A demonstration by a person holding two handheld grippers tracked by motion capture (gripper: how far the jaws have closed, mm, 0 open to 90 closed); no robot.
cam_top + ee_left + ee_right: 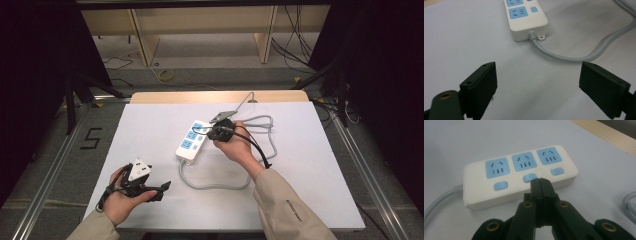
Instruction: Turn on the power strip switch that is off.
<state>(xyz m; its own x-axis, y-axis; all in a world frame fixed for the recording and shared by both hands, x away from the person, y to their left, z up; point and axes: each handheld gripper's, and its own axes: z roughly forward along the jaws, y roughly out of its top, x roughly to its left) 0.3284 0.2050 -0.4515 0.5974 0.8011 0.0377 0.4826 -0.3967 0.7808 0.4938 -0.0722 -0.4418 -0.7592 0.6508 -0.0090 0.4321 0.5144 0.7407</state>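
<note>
A white power strip [191,141] with three blue sockets and three blue switches lies mid-table on the white tabletop [150,125]. Its grey cable [215,187] loops toward the near edge and round to the right. My right gripper [208,133] is shut, with nothing between its jaws. In the right gripper view the right gripper [540,181] has its tips right at the middle blue switch [529,177] of the power strip [479,195]. My left gripper [161,191] hovers open at the near left. The left gripper [544,85] points toward the cable end of the power strip [529,25].
The grey cable [270,131] curls behind my right hand and runs off the far wooden table edge [150,96]. Beyond are the floor, loose cables [166,75] and wooden furniture legs [144,42]. Metal rails [55,160] flank the table.
</note>
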